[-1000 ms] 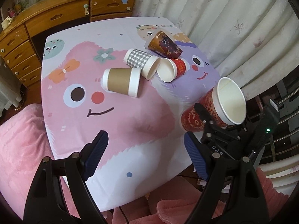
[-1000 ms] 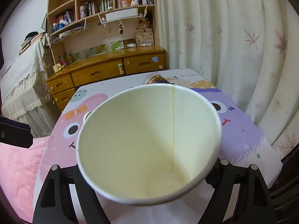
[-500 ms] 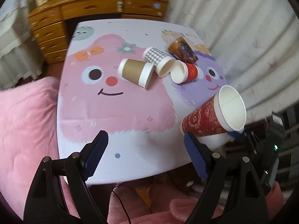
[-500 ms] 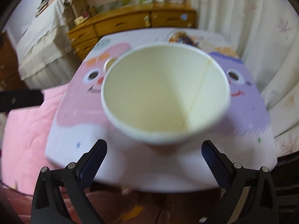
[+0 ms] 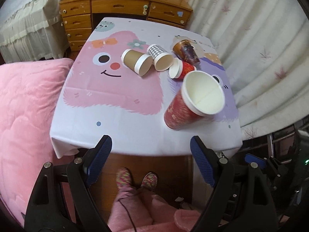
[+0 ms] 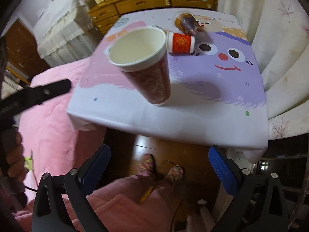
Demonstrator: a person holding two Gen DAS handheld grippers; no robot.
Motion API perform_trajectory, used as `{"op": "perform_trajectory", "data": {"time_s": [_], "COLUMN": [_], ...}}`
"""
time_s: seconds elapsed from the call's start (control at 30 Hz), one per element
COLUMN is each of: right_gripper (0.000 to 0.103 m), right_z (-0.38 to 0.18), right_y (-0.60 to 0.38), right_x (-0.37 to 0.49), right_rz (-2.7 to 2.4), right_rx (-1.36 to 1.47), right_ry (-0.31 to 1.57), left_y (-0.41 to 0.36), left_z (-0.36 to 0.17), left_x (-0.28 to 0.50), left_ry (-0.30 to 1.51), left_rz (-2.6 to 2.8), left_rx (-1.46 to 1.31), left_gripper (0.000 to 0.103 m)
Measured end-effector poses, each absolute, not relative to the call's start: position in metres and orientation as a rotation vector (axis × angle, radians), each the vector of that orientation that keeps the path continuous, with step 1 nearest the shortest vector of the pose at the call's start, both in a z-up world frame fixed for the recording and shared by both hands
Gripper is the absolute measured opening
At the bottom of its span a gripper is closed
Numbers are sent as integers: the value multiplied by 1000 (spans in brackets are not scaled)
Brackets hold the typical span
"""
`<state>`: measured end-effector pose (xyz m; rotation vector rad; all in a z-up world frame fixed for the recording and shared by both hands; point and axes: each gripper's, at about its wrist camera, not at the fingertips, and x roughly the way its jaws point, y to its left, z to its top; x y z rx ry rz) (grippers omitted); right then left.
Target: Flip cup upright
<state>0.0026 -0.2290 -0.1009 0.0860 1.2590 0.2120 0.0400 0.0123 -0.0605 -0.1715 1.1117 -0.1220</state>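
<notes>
Released, the red cup (image 6: 148,67) stands on the table (image 6: 193,119), beyond both spread-apart grippers (image 6: 159,164) (image 5: 150,158).

The surface (image 5: 125,133), under a cartoon-monster tablecloth (image 5: 108,96), carries a large red paper cup (image 5: 181,114) upright at 4 o'clock; brown (image 5: 133,60), checked (image 5: 158,55), small red (image 5: 183,69) and dark patterned (image 5: 185,52) cups lie toppled toward 1 o'clock.

red cup (image 5: 178,112) | brown cup (image 5: 133,59) | gingham cup (image 5: 157,51) | pink-purple cartoon tablecloth (image 5: 119,100)
</notes>
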Motion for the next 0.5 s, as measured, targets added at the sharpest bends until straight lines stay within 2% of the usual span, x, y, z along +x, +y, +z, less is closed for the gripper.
{"op": "perform_trajectory", "data": {"time_s": [0.3, 0.4, 0.5], "right_gripper": [103, 103, 103], "right_z": [-34, 1, 41], "right_y": [-248, -249, -249], "right_x": [-10, -15, -19], "right_rz": [142, 121, 115], "right_rx": [166, 160, 165], "right_ry": [1273, 1211, 1120], "left_y": [-16, -14, -9], "left_z": [19, 44, 66], "left_x": [9, 4, -3], "left_ry": [956, 926, 886], "left_rz": [-118, -122, -120], "left_rx": [36, 10, -24], "left_gripper": [82, 82, 86]}}
